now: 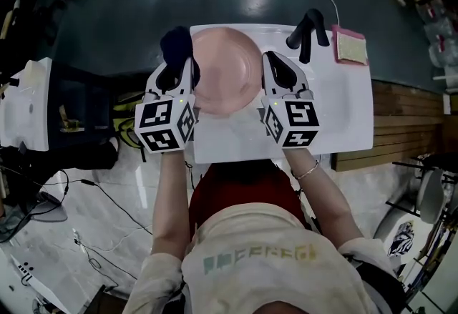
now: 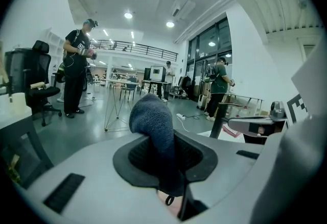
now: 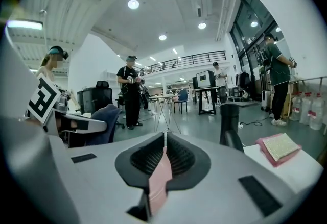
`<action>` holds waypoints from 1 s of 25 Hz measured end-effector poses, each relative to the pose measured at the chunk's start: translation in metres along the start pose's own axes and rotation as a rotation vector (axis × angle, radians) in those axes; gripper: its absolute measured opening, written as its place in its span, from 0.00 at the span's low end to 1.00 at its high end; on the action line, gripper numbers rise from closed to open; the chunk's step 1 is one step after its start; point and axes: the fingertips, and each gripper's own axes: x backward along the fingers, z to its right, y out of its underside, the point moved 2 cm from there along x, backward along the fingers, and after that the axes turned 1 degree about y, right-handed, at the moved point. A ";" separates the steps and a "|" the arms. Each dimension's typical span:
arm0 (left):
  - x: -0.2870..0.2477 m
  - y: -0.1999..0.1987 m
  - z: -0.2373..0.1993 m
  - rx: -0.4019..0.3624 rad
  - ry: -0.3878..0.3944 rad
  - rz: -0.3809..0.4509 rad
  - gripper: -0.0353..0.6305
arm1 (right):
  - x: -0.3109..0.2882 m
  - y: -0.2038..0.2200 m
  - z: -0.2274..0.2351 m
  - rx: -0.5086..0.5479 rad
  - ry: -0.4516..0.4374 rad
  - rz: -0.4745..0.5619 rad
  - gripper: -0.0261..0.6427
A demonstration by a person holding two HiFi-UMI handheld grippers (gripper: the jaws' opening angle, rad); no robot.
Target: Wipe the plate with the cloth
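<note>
The white table (image 1: 351, 119) is lying under the pink plate (image 1: 225, 69), near its middle. The right gripper (image 1: 275, 73) is clamping the plate's right rim between closed jaws. The left gripper (image 1: 174, 69) is pinching the dark blue cloth (image 1: 175, 44), jaws closed on it, at the plate's left edge.

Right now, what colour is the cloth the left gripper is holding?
Dark blue. The cloth shows best in the left gripper view.

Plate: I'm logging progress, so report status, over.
Left gripper shut on cloth, at left rim of plate. Right gripper shut on plate's right edge. Black stand, pink pad off right, clear.
</note>
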 end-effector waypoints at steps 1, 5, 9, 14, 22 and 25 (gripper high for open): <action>0.003 -0.001 0.001 -0.004 0.002 0.006 0.17 | 0.003 -0.001 -0.001 -0.001 -0.003 0.003 0.11; 0.014 -0.006 0.005 -0.015 0.012 0.031 0.17 | 0.017 -0.007 -0.007 0.002 -0.008 0.018 0.10; 0.027 -0.010 0.009 -0.018 0.022 0.053 0.17 | 0.032 -0.014 -0.016 0.015 -0.012 0.033 0.10; 0.044 -0.013 0.015 -0.026 0.044 0.075 0.17 | 0.052 -0.021 -0.027 0.033 -0.012 0.045 0.09; 0.067 -0.017 0.030 -0.058 0.076 0.114 0.17 | 0.076 -0.018 -0.038 0.044 -0.003 0.058 0.09; 0.075 -0.017 0.035 -0.065 0.080 0.123 0.17 | 0.084 -0.019 -0.040 0.039 0.001 0.063 0.09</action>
